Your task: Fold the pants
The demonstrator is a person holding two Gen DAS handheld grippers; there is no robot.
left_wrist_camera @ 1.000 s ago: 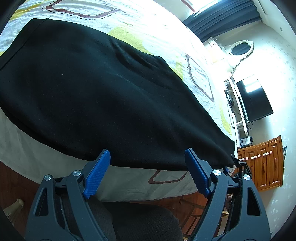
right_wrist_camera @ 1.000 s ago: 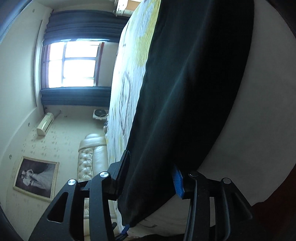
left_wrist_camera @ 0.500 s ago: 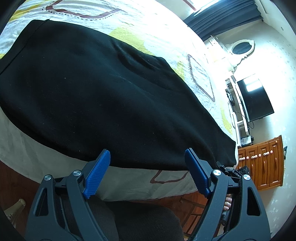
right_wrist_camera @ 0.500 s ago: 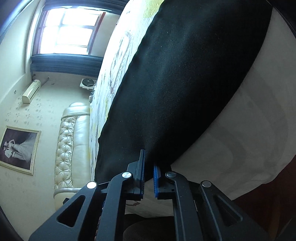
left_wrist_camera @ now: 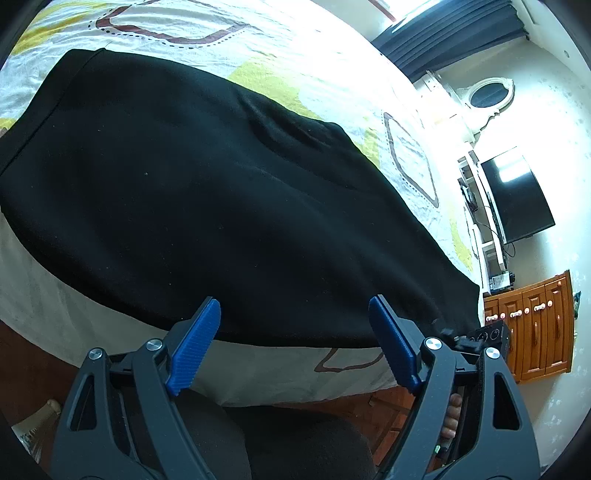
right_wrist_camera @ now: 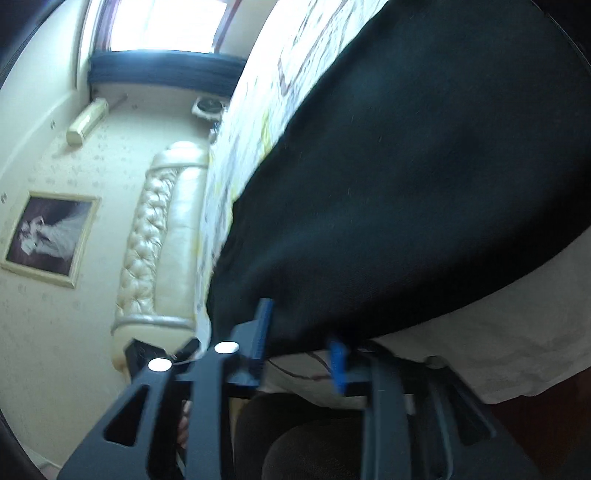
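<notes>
Black pants lie spread flat across a bed with a white, yellow and brown patterned sheet. My left gripper is open and empty, its blue pads just short of the pants' near edge. In the right wrist view the pants fill the upper right. My right gripper is open at the pants' near corner, with the fabric edge lying between the blue pads. The right gripper shows in the left wrist view at the pants' right corner.
The bed sheet hangs over the near edge. A TV and a wooden cabinet stand at the right. A padded headboard, a framed picture and a window show in the right wrist view.
My right gripper closed near the pants' corner half a second ago and has now opened again, with the view blurred by motion. My left gripper stayed open and hardly moved.
</notes>
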